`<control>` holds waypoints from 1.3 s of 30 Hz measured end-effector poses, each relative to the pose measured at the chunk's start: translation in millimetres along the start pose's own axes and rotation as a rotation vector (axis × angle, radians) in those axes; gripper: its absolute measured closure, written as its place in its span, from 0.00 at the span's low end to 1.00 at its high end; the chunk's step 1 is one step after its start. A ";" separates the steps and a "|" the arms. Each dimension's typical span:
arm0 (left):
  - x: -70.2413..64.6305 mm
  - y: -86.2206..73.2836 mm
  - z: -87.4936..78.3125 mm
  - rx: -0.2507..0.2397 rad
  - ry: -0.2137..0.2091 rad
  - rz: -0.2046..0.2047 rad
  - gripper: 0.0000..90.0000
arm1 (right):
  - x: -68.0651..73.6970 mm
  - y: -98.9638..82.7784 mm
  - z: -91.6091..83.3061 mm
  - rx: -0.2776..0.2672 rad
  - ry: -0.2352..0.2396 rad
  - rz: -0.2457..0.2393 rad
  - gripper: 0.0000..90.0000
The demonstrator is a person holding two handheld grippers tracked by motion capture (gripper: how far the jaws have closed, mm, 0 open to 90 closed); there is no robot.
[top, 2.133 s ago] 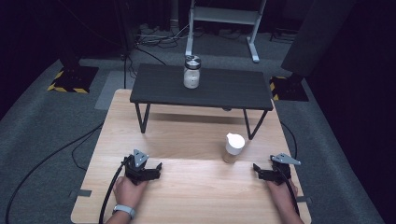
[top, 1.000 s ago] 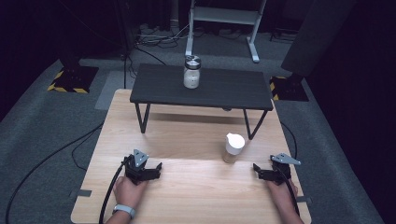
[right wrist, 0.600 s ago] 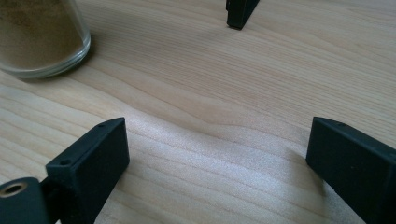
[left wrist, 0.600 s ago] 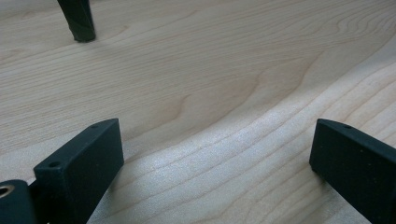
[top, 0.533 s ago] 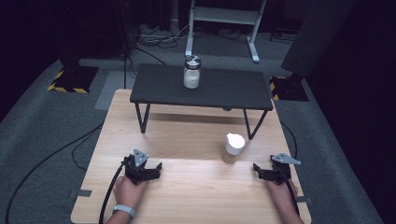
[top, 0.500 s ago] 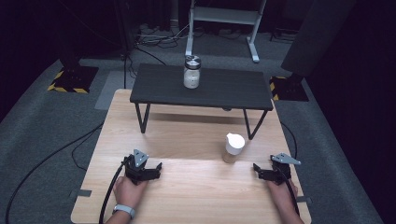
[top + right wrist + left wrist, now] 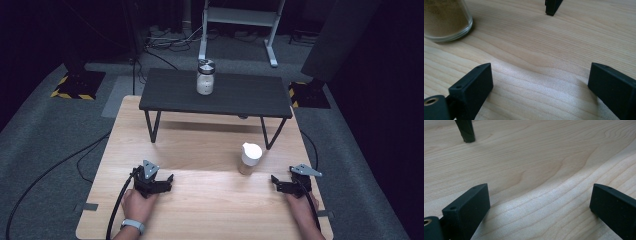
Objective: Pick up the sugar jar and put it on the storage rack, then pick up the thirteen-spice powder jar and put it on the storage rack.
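Nearest me, at the desk's point(image 7: 200, 210) front edge, I hold the left hand-held gripper point(image 7: 167, 181) low on the wood, its jaws spread wide with nothing between them. Off to the other side I rest the right hand-held gripper point(image 7: 274, 181), jaws likewise apart and empty. Just beyond it stands a white-lidded jar point(image 7: 249, 158) of brown powder. Farther back, a second jar point(image 7: 205, 77) sits upright on the small black table point(image 7: 250, 95).

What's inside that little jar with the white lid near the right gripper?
The jar holds a brown powder, seen through the glass in the right gripper view. Its white lid covers the top, so the fill level is hidden.
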State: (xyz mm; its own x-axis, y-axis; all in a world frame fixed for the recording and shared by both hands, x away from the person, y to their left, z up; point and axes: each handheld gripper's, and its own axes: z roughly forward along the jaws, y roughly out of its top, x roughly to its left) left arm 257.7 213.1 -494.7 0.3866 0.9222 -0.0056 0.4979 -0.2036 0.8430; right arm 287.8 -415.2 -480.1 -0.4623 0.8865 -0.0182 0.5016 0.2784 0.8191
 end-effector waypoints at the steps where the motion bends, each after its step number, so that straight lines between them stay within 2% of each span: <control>1: 0.0 0.0 0.0 0.000 0.000 0.000 0.03 | 0.0 0.0 0.0 0.000 0.000 0.000 0.06; 29: 0.1 0.1 0.1 0.000 -0.001 0.000 0.03 | -0.3 0.1 -0.2 0.001 0.001 -0.001 0.06; 37: 0.1 0.1 0.1 0.000 -0.001 0.000 0.03 | -3.0 2.7 -1.8 0.012 0.018 -0.011 0.05; 39: 0.1 0.2 0.1 0.000 -0.001 0.000 0.03 | -2.6 6.7 -1.7 0.029 0.015 -0.010 0.04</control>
State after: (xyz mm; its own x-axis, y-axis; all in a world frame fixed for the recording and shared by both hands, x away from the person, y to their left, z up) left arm 258.0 213.1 -494.6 0.3871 0.9220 -0.0058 0.4981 -0.2038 0.8428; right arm 291.1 -416.2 -473.6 -0.4783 0.8780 -0.0173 0.5180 0.2980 0.8018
